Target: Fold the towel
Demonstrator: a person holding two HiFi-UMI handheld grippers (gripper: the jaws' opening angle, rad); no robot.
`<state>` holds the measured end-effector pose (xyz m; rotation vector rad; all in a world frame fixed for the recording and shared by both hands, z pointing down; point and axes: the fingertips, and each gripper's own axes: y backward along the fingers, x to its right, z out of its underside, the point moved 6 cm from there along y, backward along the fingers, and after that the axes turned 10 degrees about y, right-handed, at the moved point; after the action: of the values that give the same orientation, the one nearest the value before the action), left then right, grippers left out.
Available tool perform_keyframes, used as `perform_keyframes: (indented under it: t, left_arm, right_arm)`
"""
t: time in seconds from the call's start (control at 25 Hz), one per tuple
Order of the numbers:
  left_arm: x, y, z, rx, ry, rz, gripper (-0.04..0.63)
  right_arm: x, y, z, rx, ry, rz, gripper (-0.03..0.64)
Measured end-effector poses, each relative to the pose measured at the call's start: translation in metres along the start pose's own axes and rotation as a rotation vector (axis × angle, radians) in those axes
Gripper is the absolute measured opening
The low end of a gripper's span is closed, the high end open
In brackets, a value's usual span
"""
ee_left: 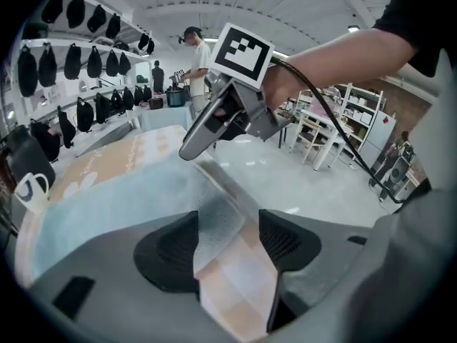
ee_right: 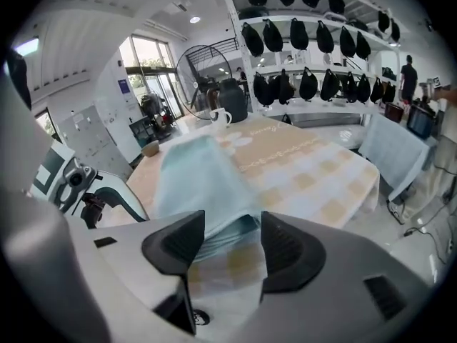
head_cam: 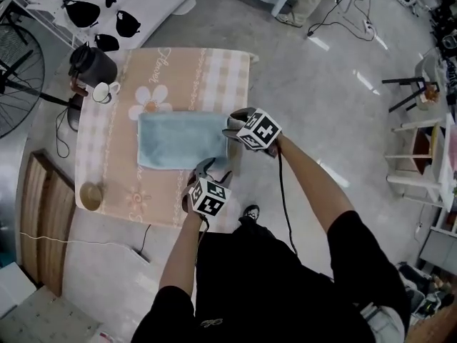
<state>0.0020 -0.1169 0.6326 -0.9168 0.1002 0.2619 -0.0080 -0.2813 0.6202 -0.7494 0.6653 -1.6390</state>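
As I look down through the head view, towel: a light blue rectangle lying flat on the checked tablecloth, with its right edge close to the cloth's right edge.
Left gripper: I find it at the towel's near right corner. In the left gripper view its jaws stand apart, with the tip of that corner between them over the checked cloth. I see neither pad pressing on it.
Right gripper: it is at the towel's far right corner. Its jaws are spread wide, and the towel's edge, showing stacked layers, sits between them unclamped.
Grippers together: they are near each other along the towel's right edge and not touching. Each shows in the other's view.
Kettle: black, at the far left corner of the cloth.
Mug: white, just beside the kettle.
Bowl: at the cloth's near left edge, well apart from the towel.
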Motion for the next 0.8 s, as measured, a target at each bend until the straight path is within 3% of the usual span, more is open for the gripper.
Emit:
perform_keyframes:
  t: [0.32,0.48,0.64,0.72,0.8]
  left_arm:
    - [-0.006,-0.023,0.004,-0.058,-0.012,0.086,0.249]
    - [-0.011,-0.028,0.007,-0.077,-0.046,0.085,0.246]
    - [-0.014,-0.031,0.009,-0.073,-0.109,0.070,0.224]
    - [-0.018,-0.031,0.011,-0.060,-0.121,0.064,0.180]
    - [-0.025,-0.028,0.014,-0.053,-0.087,0.075,0.071]
  right_arm:
    - [0.015,-0.031,-0.008,-0.028,-0.018,0.000,0.238]
    - [0.017,-0.048,0.003,-0.095,-0.029,0.001,0.238]
    - [0.022,-0.051,0.007,-0.070,-0.087,0.036,0.238]
    - [0.021,-0.051,0.007,-0.072,-0.100,0.033,0.233]
    - [0.016,-0.051,0.008,-0.094,-0.105,0.009,0.197]
